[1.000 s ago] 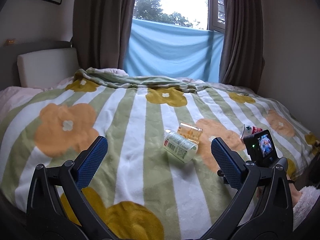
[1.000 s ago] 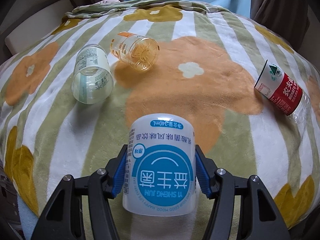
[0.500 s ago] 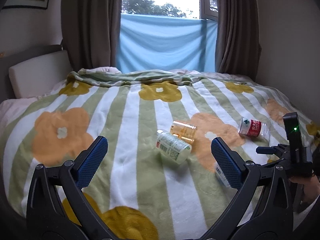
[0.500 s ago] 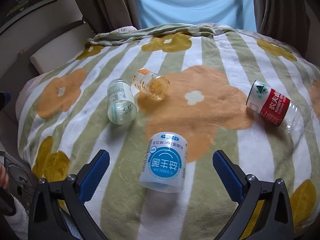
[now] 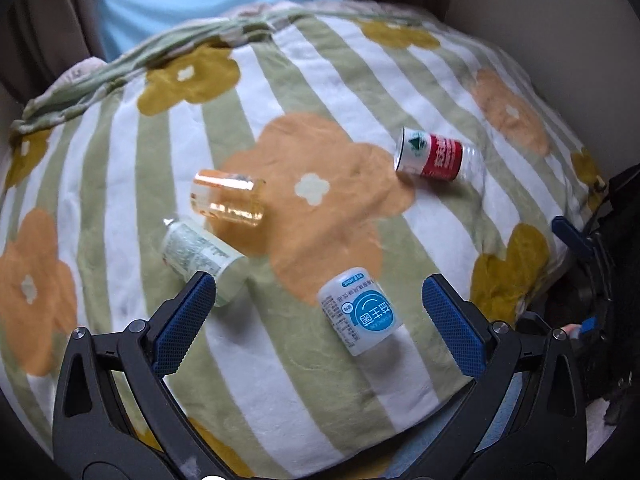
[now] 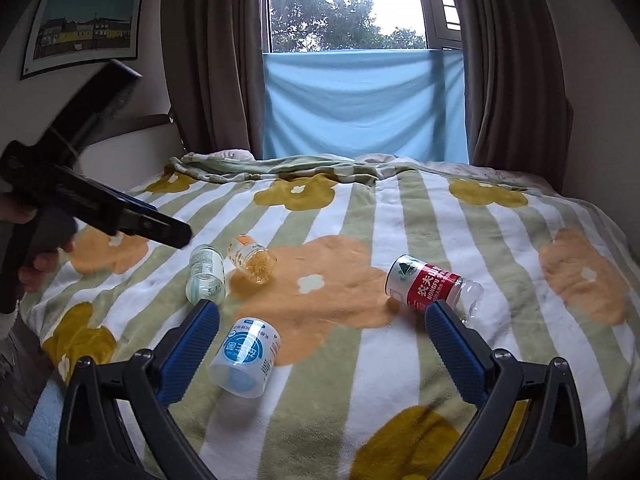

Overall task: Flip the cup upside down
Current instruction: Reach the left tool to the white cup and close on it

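Observation:
A white cup with a blue label rests tilted on the striped flowered blanket, touched by neither gripper. In the left wrist view my left gripper is open above the blanket, and the cup sits between its blue pads, nearer the right one. My right gripper is open too, drawn back from the cup, which lies by its left pad. The right wrist view also shows the left gripper from the side at the left, held by a hand.
Three other cups lie on their sides: an orange clear one, a green-labelled one and a red-labelled one. Curtains and a window stand behind the bed. The bed's edge runs near both grippers.
The right gripper opened, let go of the blue-labelled cup and pulled back. The left gripper swung down and right over the cups, still open.

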Available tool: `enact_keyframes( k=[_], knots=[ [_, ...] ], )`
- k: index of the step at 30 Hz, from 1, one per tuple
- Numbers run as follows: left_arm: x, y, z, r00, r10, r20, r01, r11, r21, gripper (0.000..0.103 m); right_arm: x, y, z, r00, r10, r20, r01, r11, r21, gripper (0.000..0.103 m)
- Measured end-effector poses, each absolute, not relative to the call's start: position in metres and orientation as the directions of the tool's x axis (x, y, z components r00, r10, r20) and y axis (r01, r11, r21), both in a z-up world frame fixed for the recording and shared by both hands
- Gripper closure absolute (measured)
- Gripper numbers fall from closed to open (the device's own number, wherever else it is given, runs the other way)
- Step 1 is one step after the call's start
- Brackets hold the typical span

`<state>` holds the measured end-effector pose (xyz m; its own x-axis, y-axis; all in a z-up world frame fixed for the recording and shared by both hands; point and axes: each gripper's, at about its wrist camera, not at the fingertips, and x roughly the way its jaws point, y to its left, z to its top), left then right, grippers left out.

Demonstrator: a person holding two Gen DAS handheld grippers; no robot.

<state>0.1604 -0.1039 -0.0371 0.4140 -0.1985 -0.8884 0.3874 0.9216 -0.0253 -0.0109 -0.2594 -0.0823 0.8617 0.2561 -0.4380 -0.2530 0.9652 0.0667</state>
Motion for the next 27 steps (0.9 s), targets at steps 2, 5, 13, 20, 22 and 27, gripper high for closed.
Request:
enact_keyframes(
  k=[2, 5, 13, 20, 22, 27],
  knots=[
    [0.171, -0.123, -0.057, 0.36, -0.143, -0.922, 0.402, 0.916, 0.015, 0.0, -0.016, -0.267, -0.086, 0.865, 0.271, -0.422, -0.266, 0.961, 0.072, 0.0],
    [0.184, -0.145, -0.096, 0.228, -0.067, -0.971, 0.418, 0.908, 0.036, 0.0, -0.022, -0.28, -0.091, 0.867, 0.273, -0.417, -0.266, 0.961, 0.077, 0.0],
    [0.211, -0.139, -0.153, -0.063, -0.093, -0.994, 0.24, 0.965, -0.105, 0.001, -0.014, -0.31, -0.107, 0.866, 0.308, -0.393, -0.265, 0.951, 0.161, 0.0],
    [0.219, -0.115, -0.185, -0.164, -0.167, -0.972, 0.019, 0.985, -0.172, 0.015, -0.003, -0.32, -0.122, 0.858, 0.337, -0.389, -0.278, 0.939, 0.201, 0.0],
    [0.217, -0.113, -0.19, -0.176, -0.18, -0.968, -0.005, 0.983, -0.182, 0.015, 0.0, -0.322, -0.126, 0.854, 0.343, -0.391, -0.281, 0.937, 0.207, 0.0],
    [0.209, -0.116, -0.204, -0.202, -0.184, -0.962, -0.003, 0.982, -0.187, 0.027, 0.006, -0.324, -0.134, 0.85, 0.348, -0.396, -0.283, 0.935, 0.214, 0.0]
  ],
)
